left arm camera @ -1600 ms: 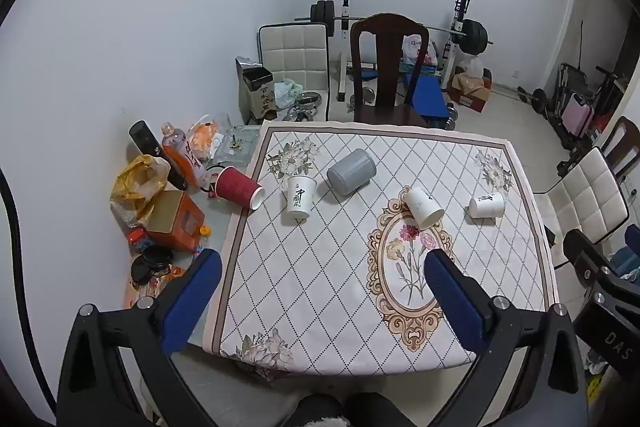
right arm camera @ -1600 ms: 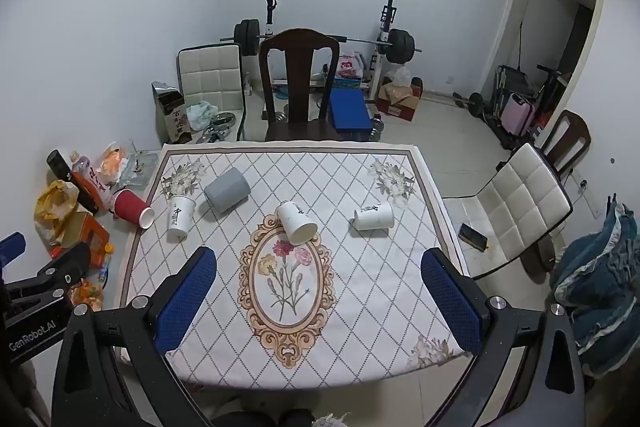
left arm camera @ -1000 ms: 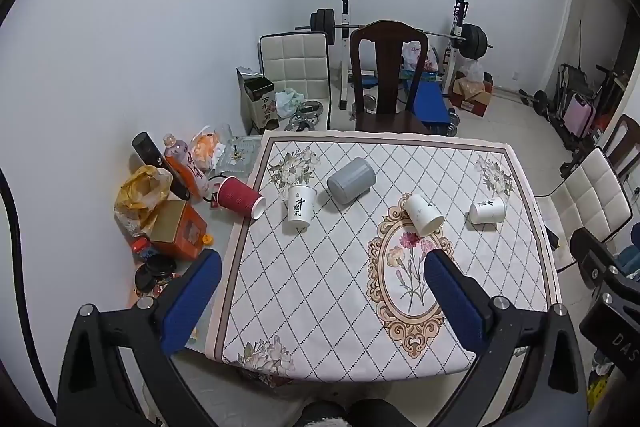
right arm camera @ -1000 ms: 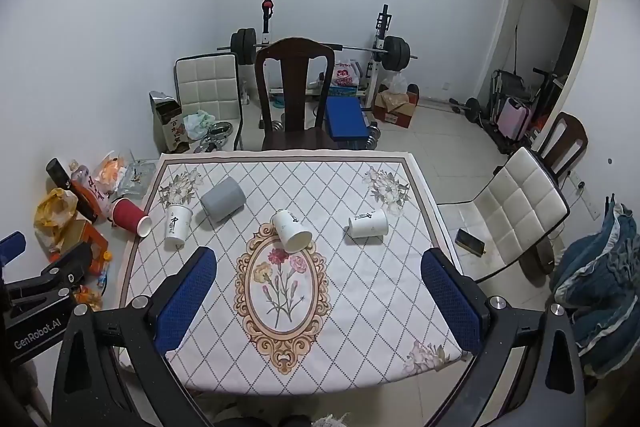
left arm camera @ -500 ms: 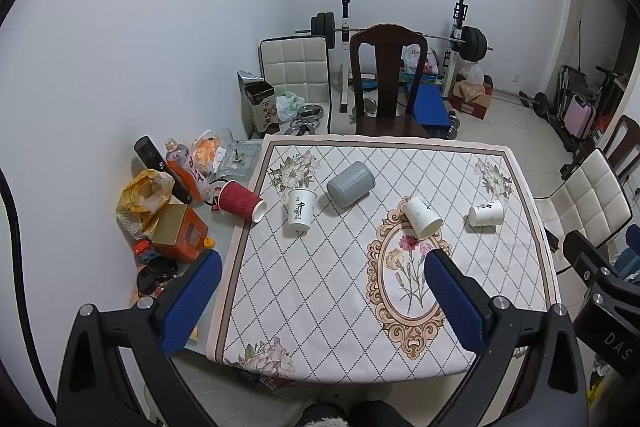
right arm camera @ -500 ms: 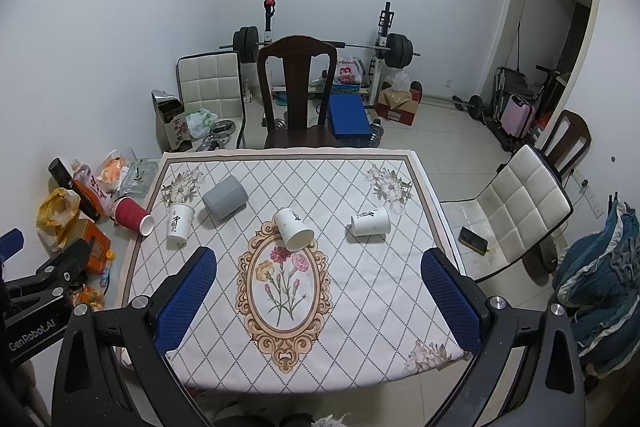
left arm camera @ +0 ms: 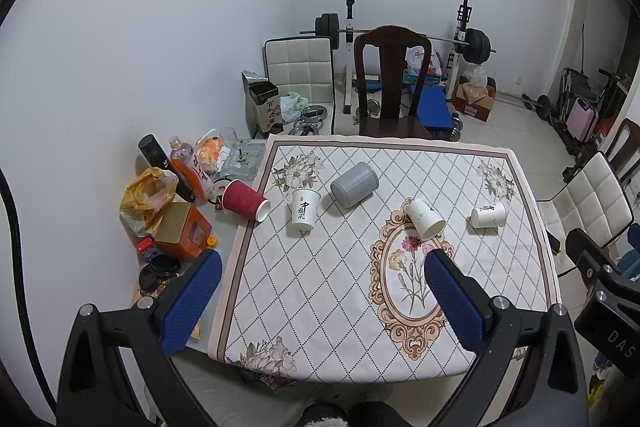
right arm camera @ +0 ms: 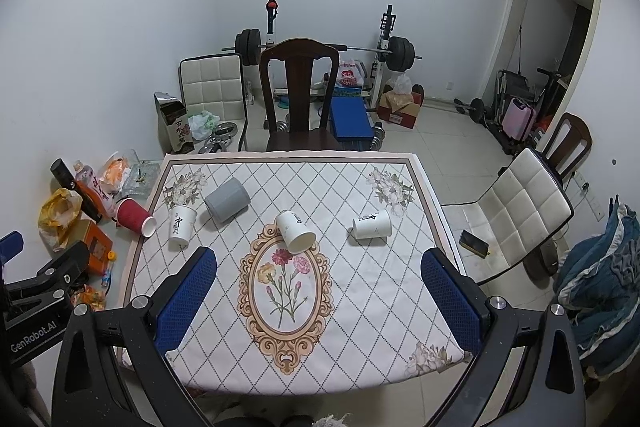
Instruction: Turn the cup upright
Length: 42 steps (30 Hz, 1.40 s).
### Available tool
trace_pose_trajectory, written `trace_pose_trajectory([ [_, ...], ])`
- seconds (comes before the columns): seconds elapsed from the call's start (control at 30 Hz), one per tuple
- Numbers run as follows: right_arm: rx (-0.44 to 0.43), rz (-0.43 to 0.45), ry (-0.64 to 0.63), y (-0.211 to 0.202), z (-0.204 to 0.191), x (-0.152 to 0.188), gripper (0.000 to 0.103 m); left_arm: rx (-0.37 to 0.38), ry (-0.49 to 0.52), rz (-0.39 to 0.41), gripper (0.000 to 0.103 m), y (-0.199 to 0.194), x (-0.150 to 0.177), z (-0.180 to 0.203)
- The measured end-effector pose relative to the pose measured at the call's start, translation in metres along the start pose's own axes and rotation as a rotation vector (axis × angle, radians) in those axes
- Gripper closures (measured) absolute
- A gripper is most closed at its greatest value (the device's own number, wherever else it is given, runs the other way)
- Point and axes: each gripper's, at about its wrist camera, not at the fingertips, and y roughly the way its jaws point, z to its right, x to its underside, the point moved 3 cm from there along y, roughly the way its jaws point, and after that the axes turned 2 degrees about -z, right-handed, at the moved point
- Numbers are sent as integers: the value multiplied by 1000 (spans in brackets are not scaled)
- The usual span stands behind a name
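Both tongs hang high above the bench, well clear of everything. Left tongs spread wide, nothing between the blue pads. Right tongs same: wide apart, empty.

Landmark: the oval flower medallion on the cloth. A white cup lies tipped on its side at the medallion's far rim, mouth toward the cam. Another white cup lies on its side to the right of the medallion, w/ dark lettering up. Grey cup lies on its side far-left of the medallion. Just left of that, a white cup w/ black characters stands upright. Red ribbed cup lies on its side at the bench's left edge, furthest from the medallion.

Wooden chair sits beyond the bench's far side.
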Motion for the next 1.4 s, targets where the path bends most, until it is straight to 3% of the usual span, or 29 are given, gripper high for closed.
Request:
trace_pose_trajectory([
  [1.4,-67,-4,-23,9,-8,-6,0,-34,-29,8,0,-4,-5,2],
])
